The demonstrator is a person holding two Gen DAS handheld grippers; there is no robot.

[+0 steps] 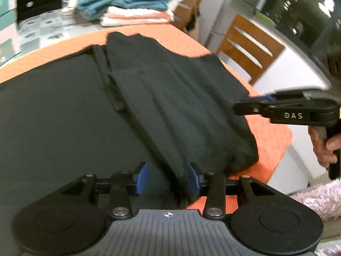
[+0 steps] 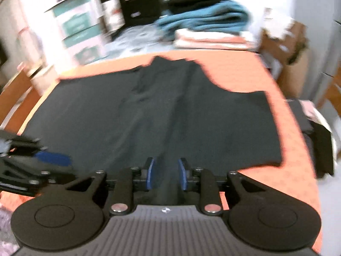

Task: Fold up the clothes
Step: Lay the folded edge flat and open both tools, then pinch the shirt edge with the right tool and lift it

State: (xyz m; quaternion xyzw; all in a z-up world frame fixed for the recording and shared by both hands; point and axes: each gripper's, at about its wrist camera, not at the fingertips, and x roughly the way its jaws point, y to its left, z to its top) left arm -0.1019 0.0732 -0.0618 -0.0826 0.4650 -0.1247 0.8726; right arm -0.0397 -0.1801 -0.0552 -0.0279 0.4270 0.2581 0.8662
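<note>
A dark green-black garment [image 1: 85,106] lies spread over the orange table cover [image 1: 266,132], with one side folded over toward the middle. My left gripper [image 1: 168,179] is at its near edge. Its blue pads [image 1: 141,178] stand apart, and the folded hem hangs loosely between them beside the right pad. In the right wrist view the same garment [image 2: 149,117] fills the table. My right gripper [image 2: 167,173] hovers at its near edge with a gap between the pads and flat cloth behind. The right gripper [image 1: 240,104] also shows side-on over the garment's right edge, the left gripper [image 2: 49,157] blurred at the left.
A stack of folded teal, white and pink clothes [image 1: 127,2] sits at the table's far side [image 2: 208,21]. A wooden chair [image 1: 249,49] stands to the right, a cardboard box [image 2: 287,47] beyond the corner. A hand [image 1: 324,147] and fluffy pink sleeve [image 1: 319,198] hold the right gripper.
</note>
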